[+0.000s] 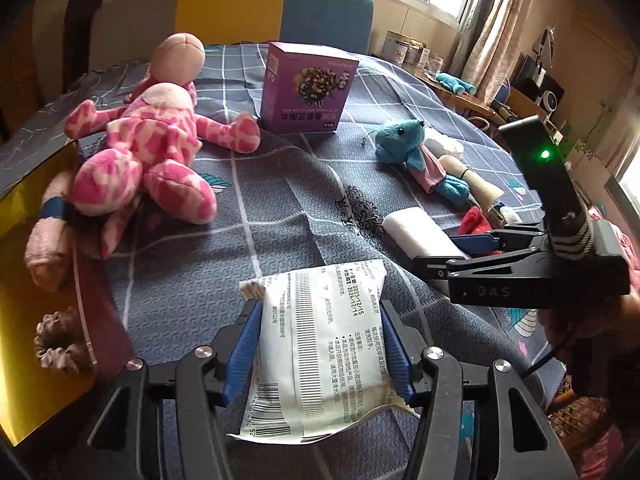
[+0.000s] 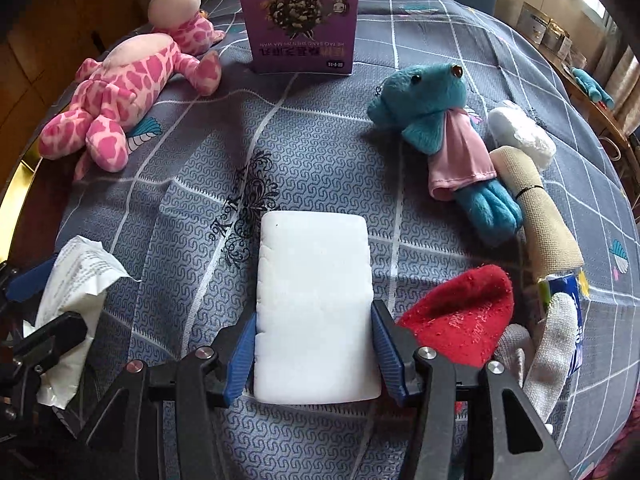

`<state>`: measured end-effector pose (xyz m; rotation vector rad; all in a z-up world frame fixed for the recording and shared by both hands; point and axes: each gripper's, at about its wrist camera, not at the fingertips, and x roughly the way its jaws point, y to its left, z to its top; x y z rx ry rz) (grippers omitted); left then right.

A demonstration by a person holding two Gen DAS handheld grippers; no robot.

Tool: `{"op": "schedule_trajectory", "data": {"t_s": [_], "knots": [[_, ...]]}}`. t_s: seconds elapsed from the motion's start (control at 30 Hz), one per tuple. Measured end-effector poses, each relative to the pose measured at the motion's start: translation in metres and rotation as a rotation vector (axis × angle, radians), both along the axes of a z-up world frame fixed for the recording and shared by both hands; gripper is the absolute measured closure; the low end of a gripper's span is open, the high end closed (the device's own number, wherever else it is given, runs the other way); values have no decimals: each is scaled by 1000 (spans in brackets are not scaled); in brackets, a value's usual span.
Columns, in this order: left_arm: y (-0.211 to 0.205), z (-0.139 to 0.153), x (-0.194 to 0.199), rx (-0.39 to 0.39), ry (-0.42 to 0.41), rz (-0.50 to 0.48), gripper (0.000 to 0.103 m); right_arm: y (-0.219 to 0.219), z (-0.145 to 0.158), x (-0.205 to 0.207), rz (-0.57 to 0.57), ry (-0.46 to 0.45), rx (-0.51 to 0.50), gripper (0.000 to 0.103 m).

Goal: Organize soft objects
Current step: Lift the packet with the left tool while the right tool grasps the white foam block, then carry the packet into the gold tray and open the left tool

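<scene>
My left gripper [image 1: 320, 360] is shut on a white printed packet [image 1: 324, 336], its blue pads pressing both sides. The same packet [image 2: 76, 280] shows at the left edge of the right wrist view. My right gripper [image 2: 314, 348] is shut on a white foam block [image 2: 314, 296] that lies on the grey checked cloth [image 2: 320, 152]. From the left wrist view, the block [image 1: 416, 228] is seen between the right gripper's fingers [image 1: 476, 244]. A pink spotted plush [image 2: 120, 96] lies at the far left, and a blue plush in a pink dress [image 2: 440, 120] at the right.
A purple box [image 2: 300, 20] stands at the back. A red cloth [image 2: 460, 312], a beige roll [image 2: 540, 208], a white fluffy roll [image 2: 520, 132] and a grey glove [image 2: 552, 360] crowd the right. A pink rolled towel [image 1: 48, 232] and a brown scrunchie [image 1: 60, 344] lie on the gold surface [image 1: 24, 380].
</scene>
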<state>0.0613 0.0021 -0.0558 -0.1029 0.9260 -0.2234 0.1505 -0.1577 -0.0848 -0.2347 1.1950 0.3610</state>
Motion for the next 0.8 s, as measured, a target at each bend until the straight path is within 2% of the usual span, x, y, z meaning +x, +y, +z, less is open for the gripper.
{"op": "schedule_trajectory", "data": {"t_s": [0.47, 0.8], "knots": [[18, 35, -28, 18, -74, 59, 45, -5, -8, 7, -17, 20, 18, 46], [52, 72, -43, 0, -159, 142, 45, -7, -10, 8, -9, 12, 11, 46]]}}
